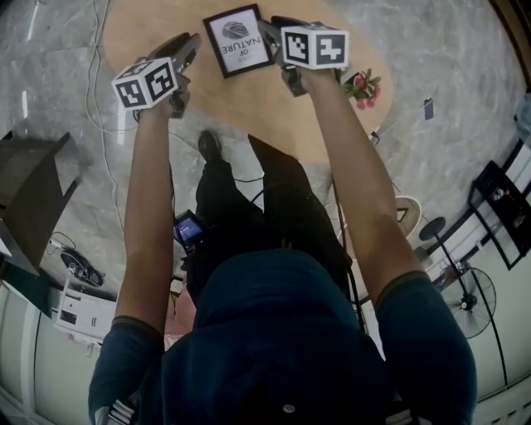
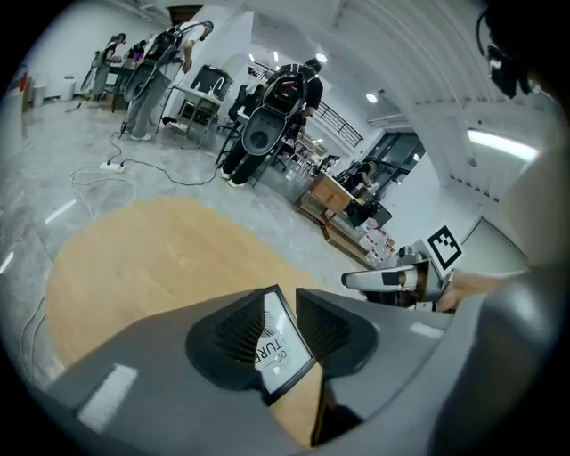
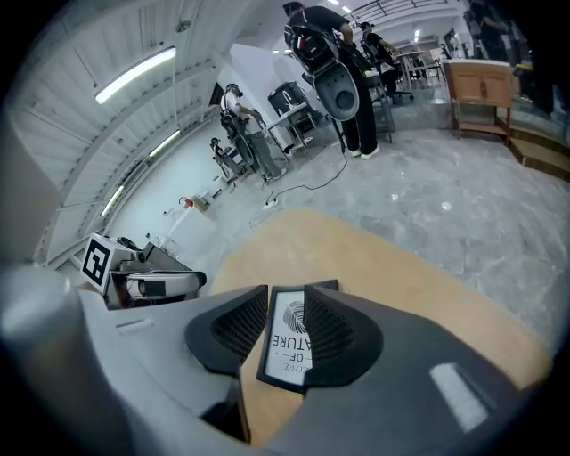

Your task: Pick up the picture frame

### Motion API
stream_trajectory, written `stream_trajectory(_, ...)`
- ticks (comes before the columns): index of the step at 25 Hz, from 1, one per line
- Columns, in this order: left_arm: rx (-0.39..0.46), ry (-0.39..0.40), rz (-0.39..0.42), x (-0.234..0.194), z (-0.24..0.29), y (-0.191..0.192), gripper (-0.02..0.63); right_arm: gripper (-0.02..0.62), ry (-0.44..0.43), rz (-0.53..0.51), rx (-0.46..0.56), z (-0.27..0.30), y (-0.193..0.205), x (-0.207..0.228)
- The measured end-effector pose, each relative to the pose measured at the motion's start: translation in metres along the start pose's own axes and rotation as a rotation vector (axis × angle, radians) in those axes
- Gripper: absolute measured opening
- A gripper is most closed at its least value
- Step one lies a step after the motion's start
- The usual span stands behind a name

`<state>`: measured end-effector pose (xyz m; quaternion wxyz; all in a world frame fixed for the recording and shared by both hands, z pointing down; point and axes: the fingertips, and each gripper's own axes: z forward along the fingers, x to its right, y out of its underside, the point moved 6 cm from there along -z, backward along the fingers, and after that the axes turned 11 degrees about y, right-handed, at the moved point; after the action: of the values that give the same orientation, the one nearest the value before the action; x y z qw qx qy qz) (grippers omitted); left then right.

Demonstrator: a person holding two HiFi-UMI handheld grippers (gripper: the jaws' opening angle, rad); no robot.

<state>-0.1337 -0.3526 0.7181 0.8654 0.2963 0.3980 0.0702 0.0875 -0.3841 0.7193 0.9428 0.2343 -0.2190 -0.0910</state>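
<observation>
The picture frame (image 1: 239, 40) stands on the far part of the round wooden desk (image 1: 149, 25), its printed face tilted up, and does not look lifted. The right gripper (image 1: 278, 51) is closest, with its fingers spread; one overlaps the frame's right edge, but they do not appear to pinch it. The left gripper (image 1: 184, 73) is just beside the frame's left edge, fingers also spread and empty. By this judgement the approach is nearly done, while closing on the frame and raising it are still to do.
</observation>
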Motion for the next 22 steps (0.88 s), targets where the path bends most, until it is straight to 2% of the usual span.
stream_trajectory(7, -0.069, -0.019, -0.092, -0.031, 0.035, 0.038, 0.114, 0.109, 0.034, 0.028, -0.096, 0.048, 0.030, 0.026)
stream_trajectory(17, -0.128, -0.061, -0.148, -0.054, 0.069, 0.073, 0.129, 0.109, 0.049, 0.023, -0.175, 0.087, 0.054, 0.047)
stream_trajectory(22, -0.166, -0.119, -0.165, -0.062, 0.079, 0.089, 0.147, 0.109, 0.062, 0.010, -0.228, 0.103, 0.068, 0.053)
